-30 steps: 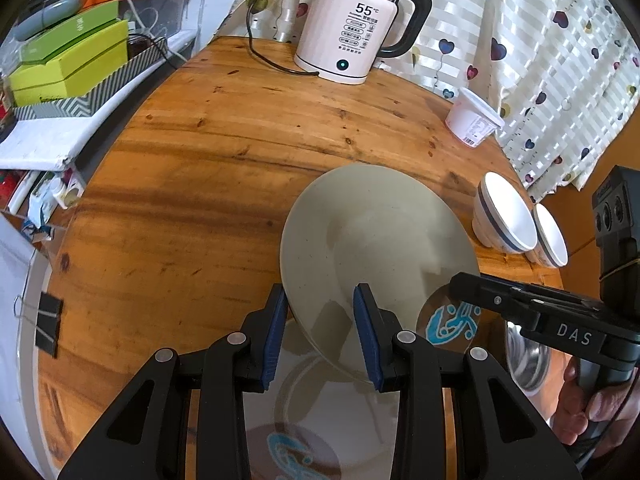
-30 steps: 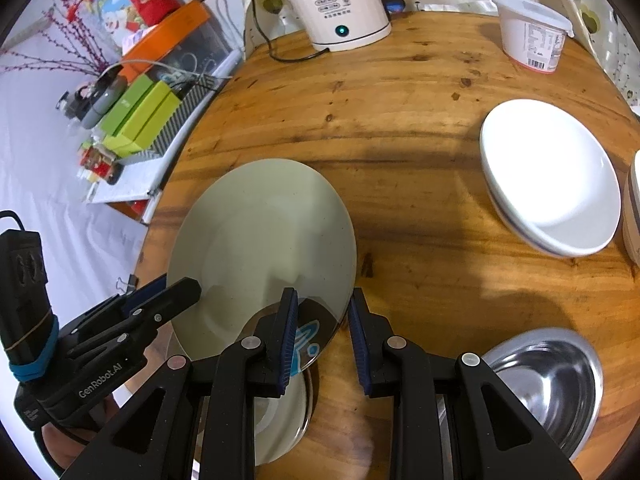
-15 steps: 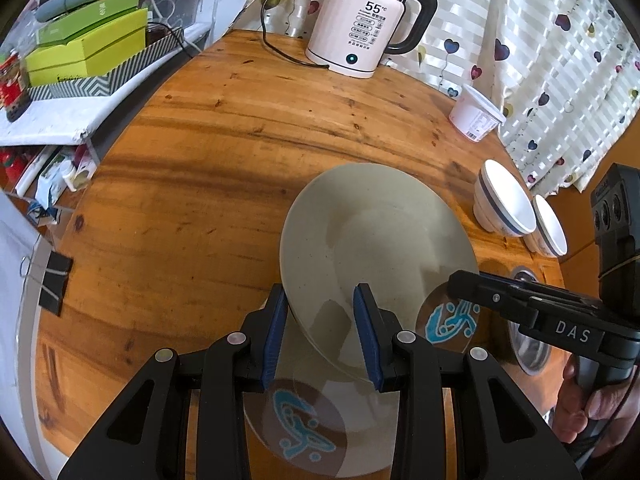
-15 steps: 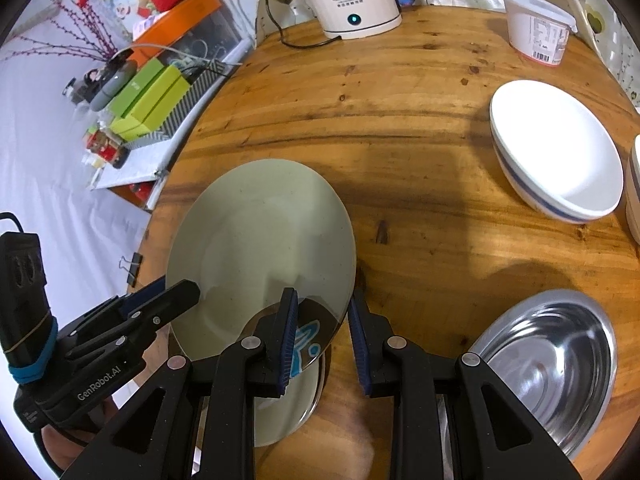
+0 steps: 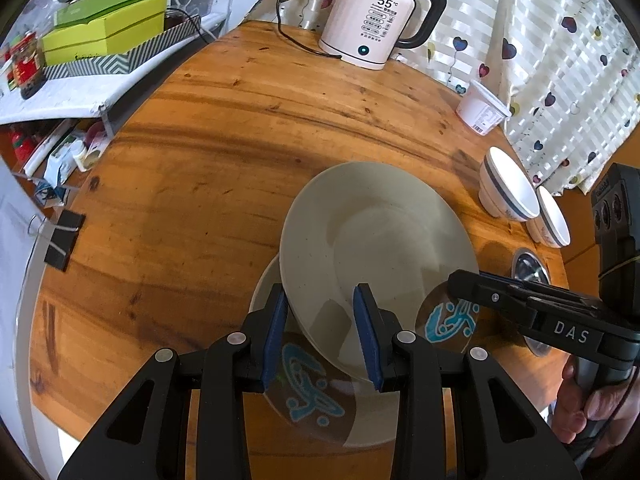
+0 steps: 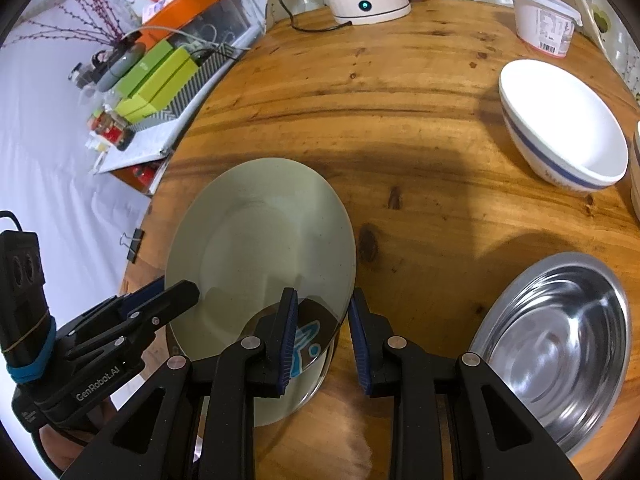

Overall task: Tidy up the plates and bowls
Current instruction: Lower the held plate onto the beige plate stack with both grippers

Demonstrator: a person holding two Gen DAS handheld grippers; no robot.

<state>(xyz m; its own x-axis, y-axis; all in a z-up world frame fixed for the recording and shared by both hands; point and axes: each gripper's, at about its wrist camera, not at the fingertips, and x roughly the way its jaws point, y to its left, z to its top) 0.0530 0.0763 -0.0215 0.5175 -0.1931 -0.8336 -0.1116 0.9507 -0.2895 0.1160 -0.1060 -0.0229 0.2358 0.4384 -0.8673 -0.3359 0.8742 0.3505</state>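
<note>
Both grippers are gripping the same grey-green plate (image 5: 380, 236) by its near rim and holding it tilted above the round wooden table (image 5: 224, 128). In the left wrist view the left gripper (image 5: 322, 336) is sitting at the bottom centre of the frame, its blue pads clenched on the plate's lower edge, one pad on either face. The right gripper (image 5: 496, 292) is reaching in from the right edge of that frame and is closed on the plate's lower right rim, with a hand (image 5: 592, 404) wrapping its handle at the lower right.

Directly under the held plate a white plate with a blue motif (image 5: 312, 392) is lying flat on the table, showing at the bottom centre (the motif is also mirrored on a glossy surface at the held plate's lower right rim). In the right wrist view the right gripper (image 6: 322, 338) is occupying the bottom centre, pinching the plate's rim, and the left gripper (image 6: 160, 296) is coming in from the lower left.

A steel bowl (image 6: 556, 344) is resting at the lower right of the right wrist view, and a white bowl with a blue band (image 6: 560, 128) is standing at the upper right, apart from the plates. A second banded bowl (image 5: 550, 220) is sitting just beside it in the left wrist view. A kettle (image 5: 376, 20) is standing at the top centre, and a white tub (image 5: 482, 108) to its right.
</note>
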